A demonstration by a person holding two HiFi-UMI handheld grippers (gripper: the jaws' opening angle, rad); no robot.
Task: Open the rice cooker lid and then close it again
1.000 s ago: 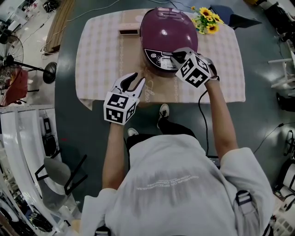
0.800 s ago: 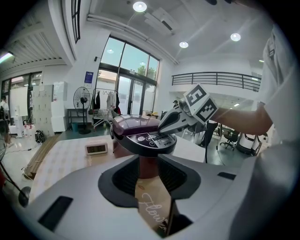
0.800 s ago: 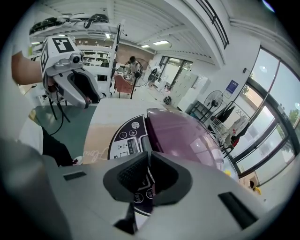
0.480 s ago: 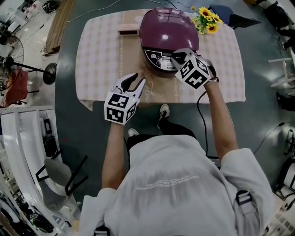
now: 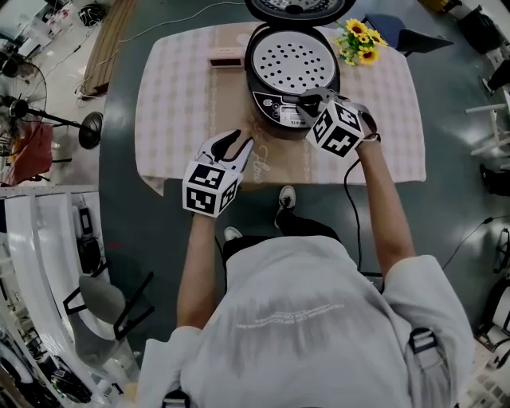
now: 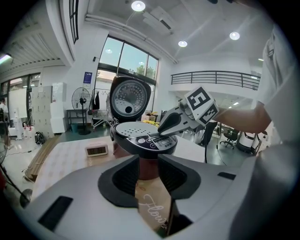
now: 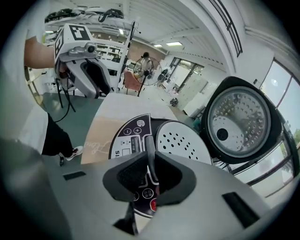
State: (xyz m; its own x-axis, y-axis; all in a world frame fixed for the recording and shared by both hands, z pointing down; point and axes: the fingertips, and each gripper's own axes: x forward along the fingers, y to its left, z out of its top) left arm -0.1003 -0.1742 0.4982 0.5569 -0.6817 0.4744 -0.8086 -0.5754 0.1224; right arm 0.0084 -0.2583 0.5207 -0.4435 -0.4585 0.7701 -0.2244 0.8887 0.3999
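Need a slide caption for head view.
Rice cooker lid open; shut right claw at its control panel, left claw open.

rice cooker (image 5: 292, 80): upright, dark body | lid (image 5: 299, 8): open, raised upright at rear | perforated inner plate (image 5: 292, 60): exposed

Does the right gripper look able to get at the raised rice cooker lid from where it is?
Probably yes. The right gripper sits shut at the control panel, and the lid stands upright just beyond it with nothing between; the sunflowers are off to the side.
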